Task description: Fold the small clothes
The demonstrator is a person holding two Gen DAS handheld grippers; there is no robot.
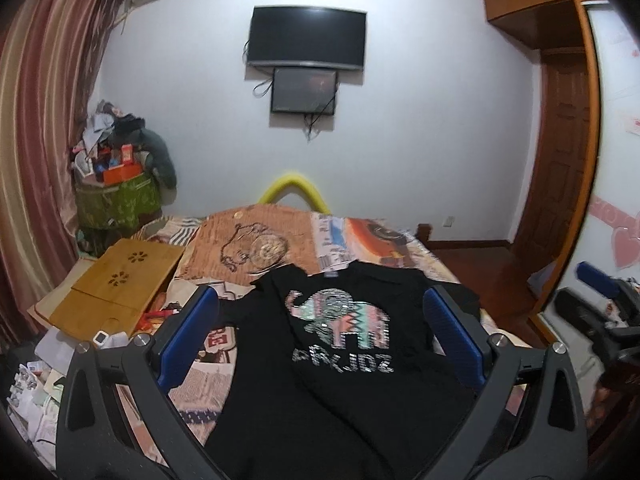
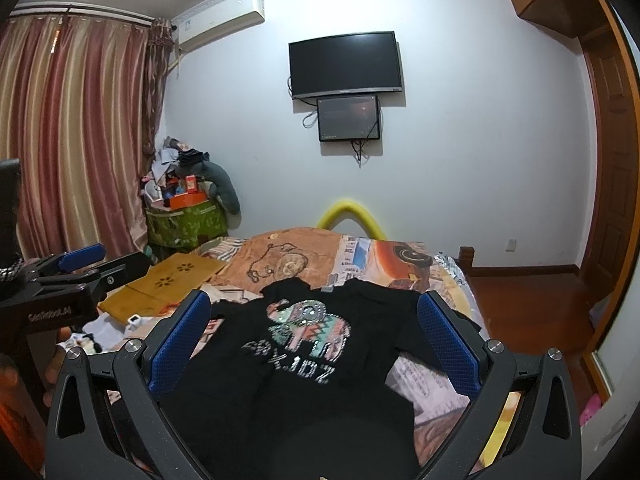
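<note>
Lying flat on the patterned bedspread [image 1: 372, 240], black T-shirt [image 1: 340, 392] shows its sequin elephant print [image 1: 340, 320] face up, collar toward the far wall. Left gripper [image 1: 320, 320] hangs above it, jaws spread wide, blue pads [image 1: 188, 332] either side of the shirt, nothing between them. Right gripper [image 2: 314, 328] same: wide apart, above the shirt, holding nothing. Wooden lap tray [image 1: 116, 288] sits on the bed's left side. Wall-mounted TV [image 2: 346, 64] with a smaller screen [image 2: 348, 118] just below it.
</note>
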